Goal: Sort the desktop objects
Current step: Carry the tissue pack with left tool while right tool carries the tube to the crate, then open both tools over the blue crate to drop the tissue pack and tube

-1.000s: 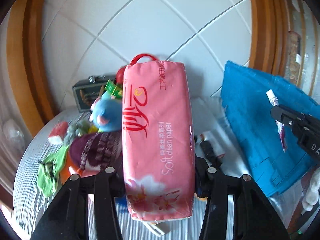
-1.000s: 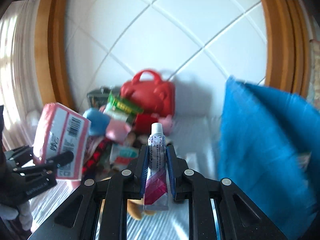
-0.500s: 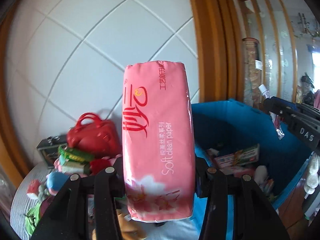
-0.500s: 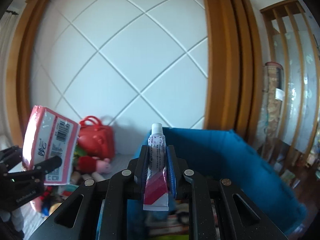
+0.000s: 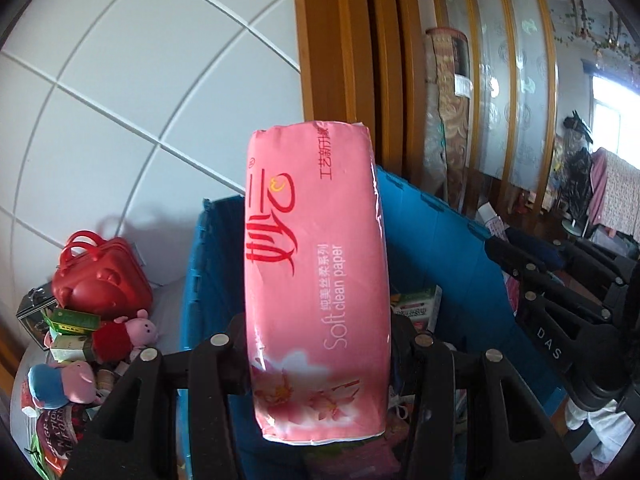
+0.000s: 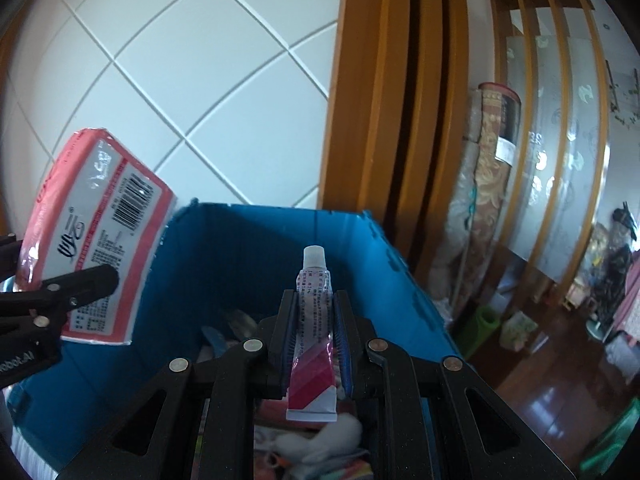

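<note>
My left gripper [image 5: 318,344] is shut on a pink tissue pack [image 5: 316,280] and holds it upright over the open blue bin [image 5: 436,240]. The pack also shows at the left of the right wrist view [image 6: 96,236], above the bin's left wall. My right gripper [image 6: 314,320] is shut on a small white and red tube [image 6: 314,336], cap up, above the blue bin [image 6: 272,248]. The right gripper's body shows at the right of the left wrist view [image 5: 560,320]. Several items lie in the bin's bottom.
On the table left of the bin lie a red toy handbag [image 5: 100,276], pig plush toys [image 5: 120,336], green boxes [image 5: 72,320] and other clutter. A tiled wall [image 5: 140,100] and a wooden frame [image 5: 340,60] stand behind. A wooden floor [image 6: 560,380] is at the right.
Both grippers have swung right and forward from over the table clutter to above the blue bin, each still holding its item. The bin's inside now fills the lower views.
</note>
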Demonstrator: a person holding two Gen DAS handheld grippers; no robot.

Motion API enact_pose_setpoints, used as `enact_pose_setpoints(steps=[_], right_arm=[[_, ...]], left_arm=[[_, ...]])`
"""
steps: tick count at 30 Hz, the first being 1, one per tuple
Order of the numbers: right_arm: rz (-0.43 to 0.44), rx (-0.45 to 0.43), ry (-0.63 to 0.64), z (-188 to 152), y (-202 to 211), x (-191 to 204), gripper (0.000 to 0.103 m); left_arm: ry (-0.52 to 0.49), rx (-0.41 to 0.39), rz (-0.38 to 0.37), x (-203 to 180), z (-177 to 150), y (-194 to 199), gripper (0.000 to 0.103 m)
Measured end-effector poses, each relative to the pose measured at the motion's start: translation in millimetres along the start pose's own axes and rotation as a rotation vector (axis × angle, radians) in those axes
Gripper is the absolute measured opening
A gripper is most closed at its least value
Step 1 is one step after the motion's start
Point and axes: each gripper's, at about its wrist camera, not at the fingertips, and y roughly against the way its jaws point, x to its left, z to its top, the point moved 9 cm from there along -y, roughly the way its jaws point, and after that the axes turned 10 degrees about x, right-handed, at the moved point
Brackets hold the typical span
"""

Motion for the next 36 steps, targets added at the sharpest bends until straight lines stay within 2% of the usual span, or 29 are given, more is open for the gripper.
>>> enact_pose_setpoints(steps=[10, 13, 15, 18, 20, 21, 22, 24, 27, 31, 36], right_arm=[[0.009, 0.064, -0.023, -11, -29, -28, 0.018], [-0.032, 0.057, -0.011, -9, -33, -31, 0.018], [-0.029, 0.075, -0.016, -11, -36, -31, 0.018], [-0.028, 0.058, -0.038, -12, -31, -31, 0.019], [-0.021, 0.052, -0.050, -13, -30, -34, 0.029], [-0.012, 0.057, -0.052, -13, -29, -33, 0.048], [0.002, 0.066, -0.052, -13, -29, -32, 0.075], [0.016, 0.065, -0.043, -11, -28, -31, 0.096], [0.005, 0.057, -0.023, -11, -27, -28, 0.096], [-0.018, 0.033, -0.026, -10, -24, -29, 0.102], [-0.011, 0.041, -0.043, -12, -25, -30, 0.103]], left_arm=[[-0.021, 0.091, -0.003, -25, -17, -39, 0.047], [-0.007, 0.120, -0.014, -26, -24, -48, 0.047], [0.008, 0.133, -0.035, -26, -28, -52, 0.047], [0.045, 0.143, -0.037, -20, -30, -54, 0.049], [0.056, 0.176, -0.038, -18, -34, -60, 0.055], [0.059, 0.186, -0.038, -18, -34, -61, 0.058], [0.060, 0.189, -0.038, -18, -35, -62, 0.061], [0.061, 0.181, -0.032, -18, -35, -60, 0.063], [0.059, 0.187, -0.042, -18, -36, -62, 0.070], [0.076, 0.211, -0.056, -15, -38, -66, 0.070], [0.100, 0.226, -0.070, -13, -39, -69, 0.070]])
